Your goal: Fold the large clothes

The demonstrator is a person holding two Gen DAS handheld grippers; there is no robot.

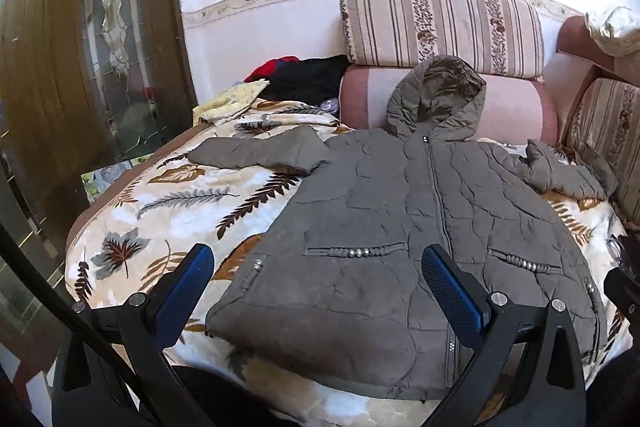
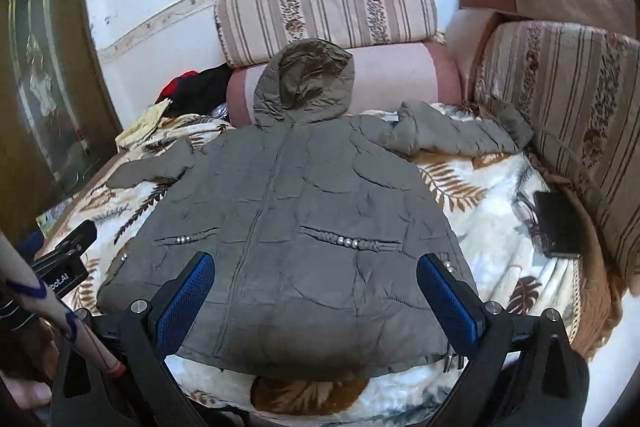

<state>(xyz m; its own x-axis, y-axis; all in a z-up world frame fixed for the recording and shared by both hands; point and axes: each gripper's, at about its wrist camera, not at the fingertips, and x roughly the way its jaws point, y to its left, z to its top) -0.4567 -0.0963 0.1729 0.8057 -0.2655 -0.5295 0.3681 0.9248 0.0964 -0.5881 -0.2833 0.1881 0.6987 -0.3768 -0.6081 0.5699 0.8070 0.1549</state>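
Note:
A grey-olive quilted hooded jacket (image 1: 384, 227) lies flat, front up and zipped, on a leaf-patterned blanket (image 1: 168, 195). Its hood (image 1: 436, 99) rests against a pink bolster, and both sleeves are spread outward. My left gripper (image 1: 318, 269) hovers open above the jacket's lower left part, nothing between its blue pads. In the right wrist view the same jacket (image 2: 296, 227) fills the middle, and my right gripper (image 2: 316, 279) stands open over its hem area, holding nothing. The left gripper's black body (image 2: 64, 259) shows at the left edge of that view.
Striped cushions (image 1: 440, 23) and a pink bolster (image 1: 512, 107) line the back; another striped cushion (image 2: 568, 115) stands at the right. A pile of black, red and yellow clothes (image 1: 288, 79) lies back left. A dark flat device (image 2: 558, 227) rests on the blanket at right. A wooden door (image 1: 80, 47) stands left.

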